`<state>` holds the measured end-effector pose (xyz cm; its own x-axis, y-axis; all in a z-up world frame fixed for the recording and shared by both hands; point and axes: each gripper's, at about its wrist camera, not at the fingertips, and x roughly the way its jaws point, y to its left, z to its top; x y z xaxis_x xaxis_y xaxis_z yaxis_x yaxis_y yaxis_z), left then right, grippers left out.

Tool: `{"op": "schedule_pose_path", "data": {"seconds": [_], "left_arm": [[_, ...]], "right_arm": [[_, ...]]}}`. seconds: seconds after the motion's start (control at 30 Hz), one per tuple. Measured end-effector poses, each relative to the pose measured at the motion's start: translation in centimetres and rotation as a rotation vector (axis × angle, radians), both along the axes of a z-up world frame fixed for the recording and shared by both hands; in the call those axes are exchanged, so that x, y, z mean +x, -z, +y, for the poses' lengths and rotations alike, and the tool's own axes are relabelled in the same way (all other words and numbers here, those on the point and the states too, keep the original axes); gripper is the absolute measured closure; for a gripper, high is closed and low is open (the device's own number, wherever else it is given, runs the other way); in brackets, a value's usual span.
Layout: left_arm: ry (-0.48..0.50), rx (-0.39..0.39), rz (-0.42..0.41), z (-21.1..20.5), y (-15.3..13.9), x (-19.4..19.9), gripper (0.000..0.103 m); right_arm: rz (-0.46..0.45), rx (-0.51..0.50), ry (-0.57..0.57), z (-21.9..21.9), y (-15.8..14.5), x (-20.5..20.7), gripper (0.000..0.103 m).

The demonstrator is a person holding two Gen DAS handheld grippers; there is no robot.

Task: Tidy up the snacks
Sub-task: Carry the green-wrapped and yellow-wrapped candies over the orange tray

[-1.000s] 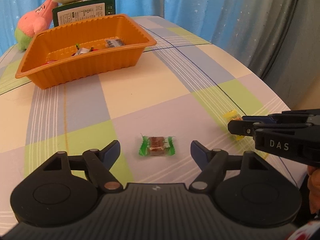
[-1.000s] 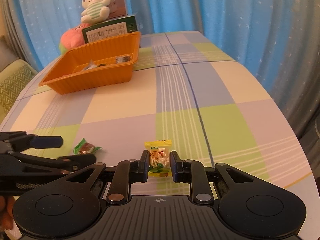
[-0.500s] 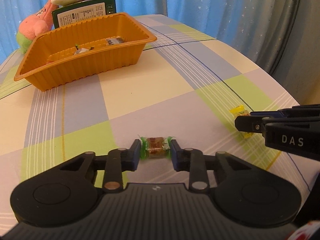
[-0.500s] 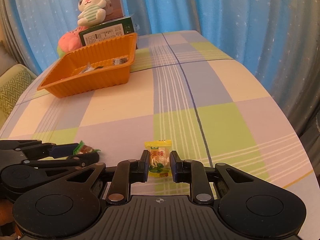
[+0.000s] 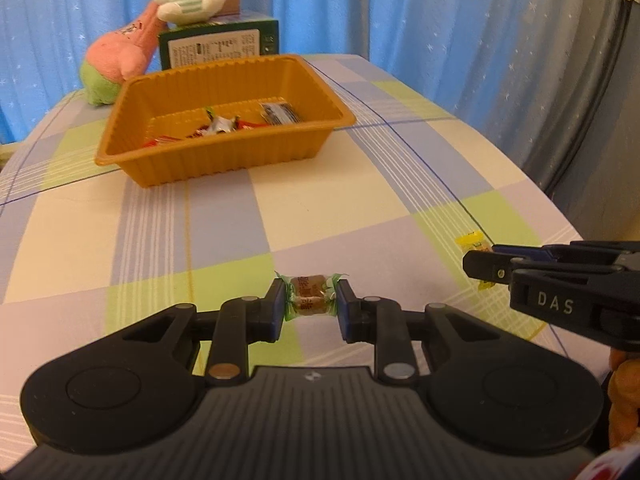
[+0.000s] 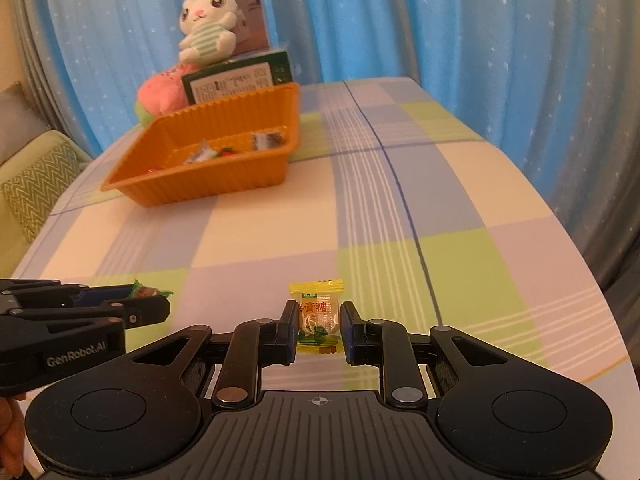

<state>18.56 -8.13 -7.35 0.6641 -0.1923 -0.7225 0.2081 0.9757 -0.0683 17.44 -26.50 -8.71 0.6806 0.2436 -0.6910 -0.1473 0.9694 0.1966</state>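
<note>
1. The left gripper [image 5: 311,307], low in the middle of its own view, is clamped on a green-wrapped brown candy [image 5: 310,298]; its blue pads press the twisted wrapper ends from both sides.
2. A second ago those jaws stood wide with the candy lying loose on the cloth between them. They have since snapped nearly together around it, and the candy now seems to ride slightly clear of the tablecloth [image 5: 340,208].
3. The right gripper [image 6: 319,327] has not changed: it is closed tight on a yellow candy packet [image 6: 319,318] with red print, bottom centre of its view, and appears to sit where it sat before.
4. In the left view the right gripper's black fingers jut in from the right edge, with a corner of the yellow packet showing at their tips. In the right view the left gripper enters from the lower left, holding the green candy.
5. The orange tray [image 5: 132,148] sits in the upper left of both views, well apart from both grippers, with a few wrapped sweets already in it.
6. Behind it stand a green box [image 5: 218,44], a pink plush [image 5: 120,56] and a white bunny plush [image 6: 206,24] against the blue curtain.
7. With both candies gripped, I judge the picking is done; the carry to the tray comes next.
</note>
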Motion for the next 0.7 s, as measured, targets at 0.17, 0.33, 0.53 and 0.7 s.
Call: {"op": "schedule_pose_path", "data": {"seconds": [0.17, 0.33, 0.53, 0.7], "left_arm": [[-0.029, -0.013, -0.022, 1.1, -2.0, -0.9, 0.079], [-0.059, -0.02, -0.038, 2.3, -3.4, -1.8, 0.079], [-0.085, -0.035, -0.057, 3.5, -4.6, -3.0, 0.079], [-0.093, -0.045, -0.069, 4.0, -5.4, -3.7, 0.079]], "right_arm": [[-0.03, 0.003, -0.022, 1.1, -1.6, -0.3, 0.081], [-0.051, 0.006, -0.039, 2.1, -2.9, -0.8, 0.081], [-0.072, 0.004, -0.061, 3.0, -4.2, -1.5, 0.081], [-0.085, 0.001, -0.077, 3.8, -5.0, -2.1, 0.081]]}}
